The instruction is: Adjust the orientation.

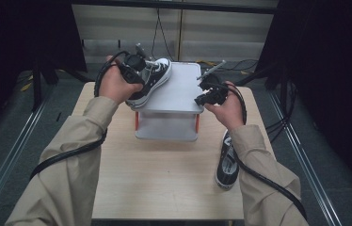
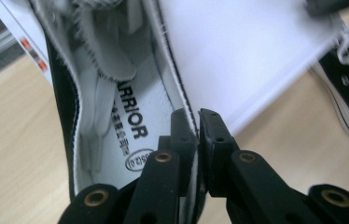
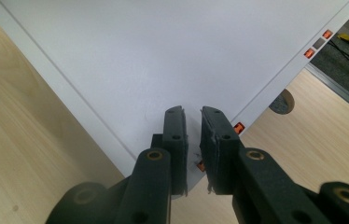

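- A black canvas sneaker (image 1: 151, 81) with a white sole, white toe cap and white laces lies on the left side of the grey two-tier shelf (image 1: 183, 89), at about eleven o'clock from the table's middle. Its toe points toward one o'clock and its heel hangs past the shelf's left edge. Its white insole (image 2: 126, 126) carries black lettering.
- The matching sneaker (image 1: 227, 162) lies flat on the wooden table at about four o'clock, toe toward six o'clock.
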`<action>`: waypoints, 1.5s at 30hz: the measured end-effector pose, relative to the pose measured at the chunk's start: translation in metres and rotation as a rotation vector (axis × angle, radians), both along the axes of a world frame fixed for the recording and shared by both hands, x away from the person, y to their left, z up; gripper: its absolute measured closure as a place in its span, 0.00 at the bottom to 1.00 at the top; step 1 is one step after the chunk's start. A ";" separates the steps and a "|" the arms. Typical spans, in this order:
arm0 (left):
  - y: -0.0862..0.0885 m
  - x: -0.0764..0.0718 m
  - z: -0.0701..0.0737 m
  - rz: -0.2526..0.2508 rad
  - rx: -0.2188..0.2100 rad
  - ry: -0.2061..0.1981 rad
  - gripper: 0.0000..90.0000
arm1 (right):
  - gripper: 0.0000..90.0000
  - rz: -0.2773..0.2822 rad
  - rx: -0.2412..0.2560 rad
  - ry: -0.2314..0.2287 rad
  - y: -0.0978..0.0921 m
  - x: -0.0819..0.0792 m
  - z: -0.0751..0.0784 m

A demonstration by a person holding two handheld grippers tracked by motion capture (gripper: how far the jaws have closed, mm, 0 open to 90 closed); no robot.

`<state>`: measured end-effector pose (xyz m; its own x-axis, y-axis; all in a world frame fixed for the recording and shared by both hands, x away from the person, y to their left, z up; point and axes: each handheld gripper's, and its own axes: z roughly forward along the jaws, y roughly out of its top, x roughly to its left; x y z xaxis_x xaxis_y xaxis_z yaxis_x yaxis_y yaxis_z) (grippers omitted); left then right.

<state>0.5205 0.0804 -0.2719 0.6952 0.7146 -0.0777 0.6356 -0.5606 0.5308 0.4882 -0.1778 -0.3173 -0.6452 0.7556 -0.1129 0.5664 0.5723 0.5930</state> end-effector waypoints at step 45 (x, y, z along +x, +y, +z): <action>0.004 -0.033 -0.001 -0.083 -0.001 -0.049 0.63 | 0.87 -0.023 0.009 0.003 0.002 0.003 0.000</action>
<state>0.4879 0.0841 -0.2732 0.7553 0.6539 -0.0428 0.5600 -0.6102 0.5604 0.4917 -0.1762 -0.3174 -0.6282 0.7712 -0.1035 0.5813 0.5536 0.5964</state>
